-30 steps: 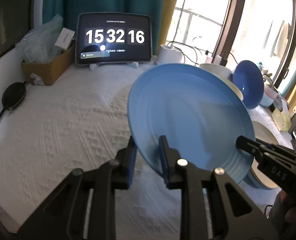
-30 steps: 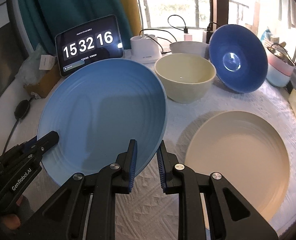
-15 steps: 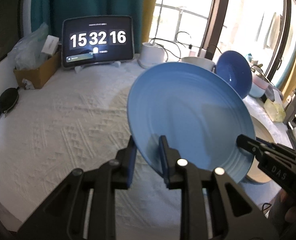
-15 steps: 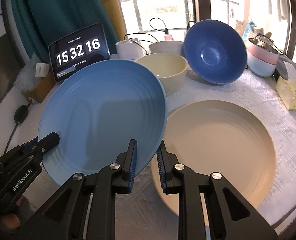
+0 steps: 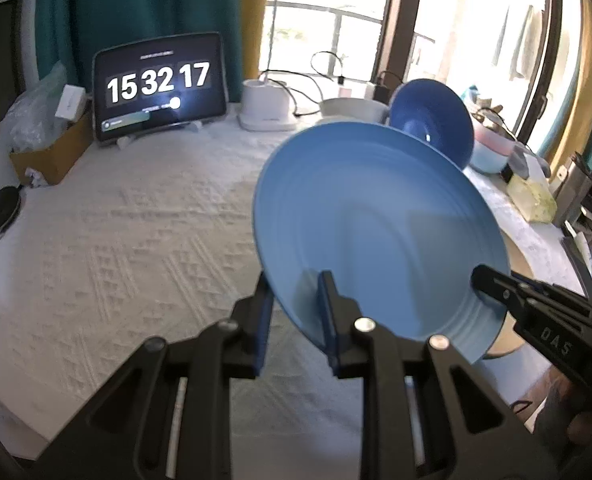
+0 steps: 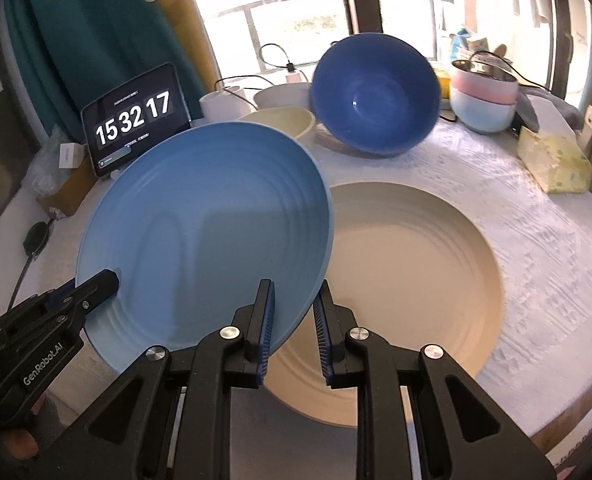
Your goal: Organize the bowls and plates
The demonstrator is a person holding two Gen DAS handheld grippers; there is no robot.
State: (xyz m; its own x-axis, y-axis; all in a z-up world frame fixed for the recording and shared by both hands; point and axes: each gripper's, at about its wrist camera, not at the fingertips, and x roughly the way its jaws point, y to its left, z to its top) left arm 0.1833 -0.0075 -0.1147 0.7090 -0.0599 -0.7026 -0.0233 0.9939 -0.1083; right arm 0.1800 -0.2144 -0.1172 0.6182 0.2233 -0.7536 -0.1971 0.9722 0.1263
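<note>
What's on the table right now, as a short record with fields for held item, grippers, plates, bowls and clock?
held item: blue plate, tilted, off the table
left gripper: shut on the blue plate's rim
right gripper: shut on the opposite rim
plates: cream plate flat on the white cloth, partly under the blue plate
bowls: dark blue bowl tipped on its side; cream bowl upright; pink and pale blue bowls stacked
clock: tablet reads 15 32 17

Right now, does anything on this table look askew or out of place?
Yes: the dark blue bowl at the back is tipped on its side, opening facing the cameras, leaning beside the cream bowl rather than sitting upright.
</note>
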